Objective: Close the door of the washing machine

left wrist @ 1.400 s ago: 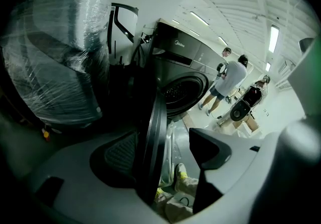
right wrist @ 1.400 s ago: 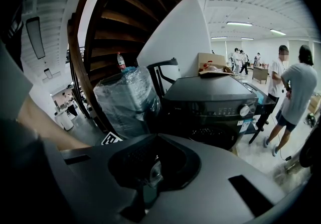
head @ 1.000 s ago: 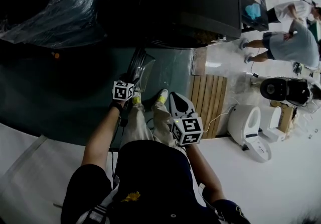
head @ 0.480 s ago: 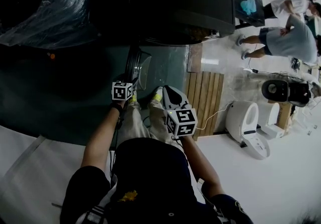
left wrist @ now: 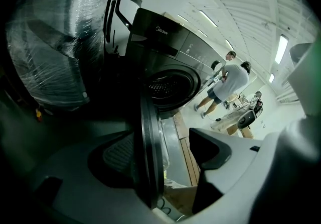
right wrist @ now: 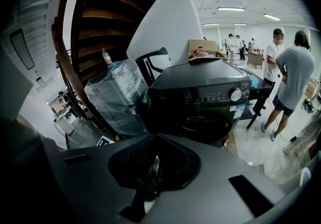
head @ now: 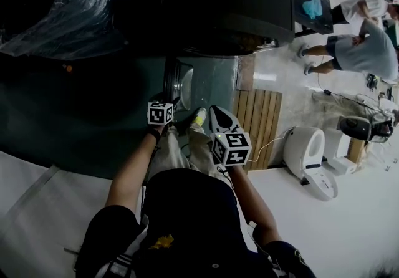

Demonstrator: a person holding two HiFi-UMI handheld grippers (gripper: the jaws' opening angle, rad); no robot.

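**Step in hand.** The closing swing is engaged but not finished. The door (left wrist: 148, 157) stands well open, swung out from the washer (left wrist: 165, 47) and roughly square to its front. It sits at lower centre of the left gripper view and at centre of the head view (head: 179, 82).

**Left gripper** (left wrist: 168, 150). The jaws are apart with the door's rim standing between them. The rim lies against the pad at frame left and is clear of the one at frame right. This is a hooked or pushing hold, not a clamp.

**Right gripper** (right wrist: 153, 165). The jaws are together with nothing visible in them. It hangs back, facing the washer (right wrist: 200, 87).

**Door attitude.** It is seen edge-on, its rim running top to bottom of the left gripper view. The hinge end is far, at the machine, and the free edge is near, at the jaws. The bulged glass side faces frame right, towards the drum opening (left wrist: 168, 87).

**Next move, in my judgement.** Carry the free edge rightward and up-frame in an arc about the hinge. Finish with a firm press so the latch catches.
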